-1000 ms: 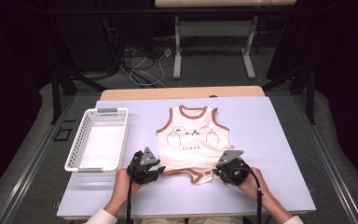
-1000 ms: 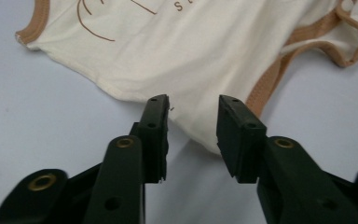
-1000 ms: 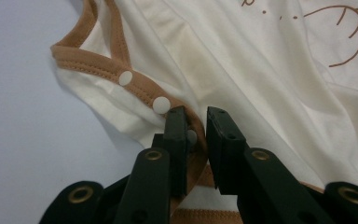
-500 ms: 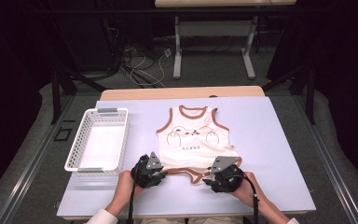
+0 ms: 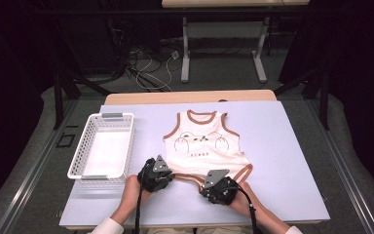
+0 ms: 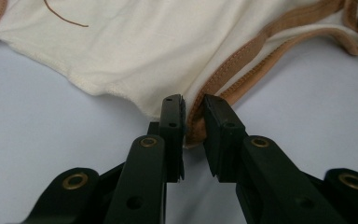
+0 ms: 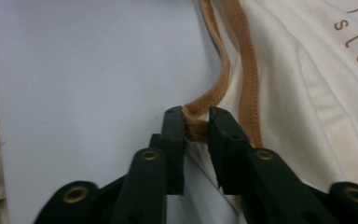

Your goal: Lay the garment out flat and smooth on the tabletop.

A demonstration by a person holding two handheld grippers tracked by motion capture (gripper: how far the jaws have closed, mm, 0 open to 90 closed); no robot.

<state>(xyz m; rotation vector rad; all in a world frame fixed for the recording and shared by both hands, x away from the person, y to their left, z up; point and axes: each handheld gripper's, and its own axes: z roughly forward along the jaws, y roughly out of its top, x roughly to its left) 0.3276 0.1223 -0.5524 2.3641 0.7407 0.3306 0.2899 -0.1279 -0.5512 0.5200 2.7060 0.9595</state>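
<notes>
A cream sleeveless baby bodysuit (image 5: 202, 144) with tan trim is lying flat on the pale lilac table (image 5: 282, 161), its neck opening pointing toward twelve o'clock and its lower hem toward six o'clock, roughly at the table's centre. The left gripper (image 5: 163, 174) is sitting at the garment's seven o'clock corner, held by the person's left hand (image 5: 129, 192) coming in from six o'clock. In the left gripper view its jaws are standing almost together, pinching the tan-bound edge (image 6: 193, 126) of the hem where the cream fabric is meeting the trim. The right gripper (image 5: 213, 184) is sitting at the garment's five o'clock side, with the right hand (image 5: 246, 200) behind it. In the right gripper view its jaws are likewise nearly closed, clamping a fold of the tan binding (image 7: 196, 122), which is running away from the jaws toward twelve o'clock as two parallel strips beside the cream cloth with printed lettering at two o'clock. Both grippers are resting low, near the table surface, a short way apart from each other along the hem. A white slatted basket (image 5: 85, 146) is standing at nine o'clock of the bodysuit, apart from it, with its long side running toward twelve o'clock.
</notes>
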